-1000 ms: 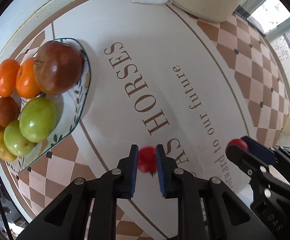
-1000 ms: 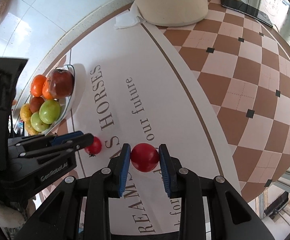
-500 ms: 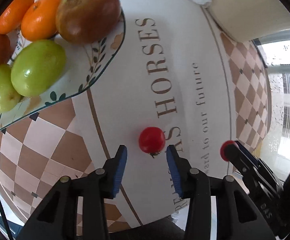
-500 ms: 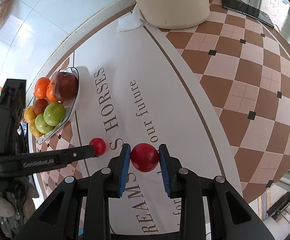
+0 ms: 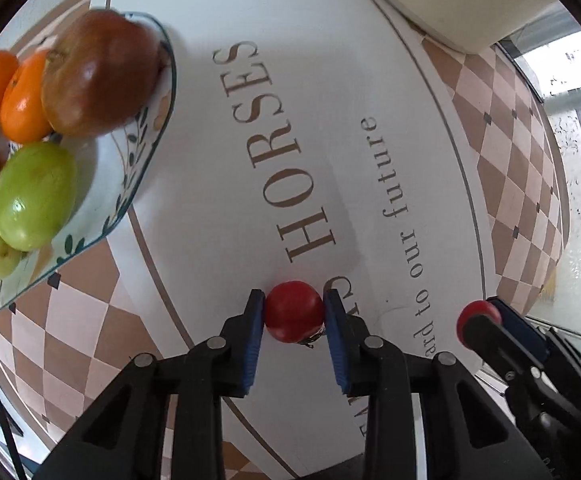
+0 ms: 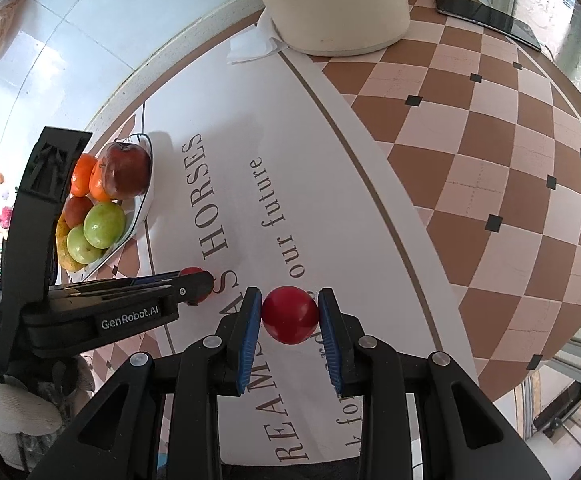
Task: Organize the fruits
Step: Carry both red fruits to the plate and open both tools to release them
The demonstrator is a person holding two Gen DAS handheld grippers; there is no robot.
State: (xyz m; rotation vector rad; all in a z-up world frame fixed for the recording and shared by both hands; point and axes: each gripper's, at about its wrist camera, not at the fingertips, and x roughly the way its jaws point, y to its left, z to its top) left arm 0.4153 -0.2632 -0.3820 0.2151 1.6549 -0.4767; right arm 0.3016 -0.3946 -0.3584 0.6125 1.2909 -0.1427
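In the left wrist view, your left gripper [image 5: 294, 316] has just been closing and now pinches a small red tomato [image 5: 293, 310] at lower centre; squeezing harder may bruise it. The fruit plate [image 5: 146, 172] sits upper left.

In the right wrist view, your right gripper [image 6: 289, 316] clamps another red fruit [image 6: 289, 314] at lower centre; the two grippers are near and may collide.

A white tablecloth with brown lettering and a tan-and-cream checkered border [image 6: 490, 160] lay under the tongs. A large cream cylindrical container [image 6: 330, 0] stood far ahead of them, with a crumpled white paper napkin [image 6: 254, 44] touching its base on the left. A flat black phone [image 6: 486, 16] lay far ahead, to the right.
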